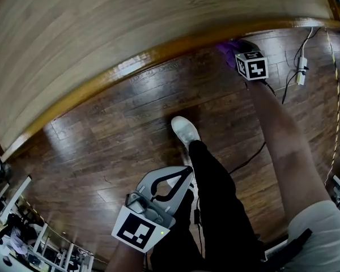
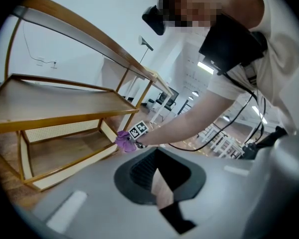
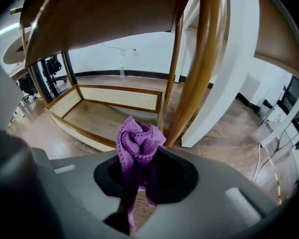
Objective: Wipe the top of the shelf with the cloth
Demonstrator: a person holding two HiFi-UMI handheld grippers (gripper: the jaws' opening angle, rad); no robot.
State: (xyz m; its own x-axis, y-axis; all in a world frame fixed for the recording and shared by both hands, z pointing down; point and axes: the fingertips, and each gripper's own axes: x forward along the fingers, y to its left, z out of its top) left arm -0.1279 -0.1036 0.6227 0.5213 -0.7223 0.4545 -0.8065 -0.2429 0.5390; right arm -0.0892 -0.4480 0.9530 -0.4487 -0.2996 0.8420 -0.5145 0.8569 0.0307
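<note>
Cloth, purple, knitted: held bunched between the closed jaws of the right gripper, below the shelf top board and beside a rounded post (in the head view only a purple sliver is seen at the board's edge). Left gripper: jaws drawn together, empty, held low above the floor.

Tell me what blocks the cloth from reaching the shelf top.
The cloth, clamped in the right hand-held gripper, sits below the shelf top, whose edge overhangs it, and a wooden post stands just beyond.
</note>
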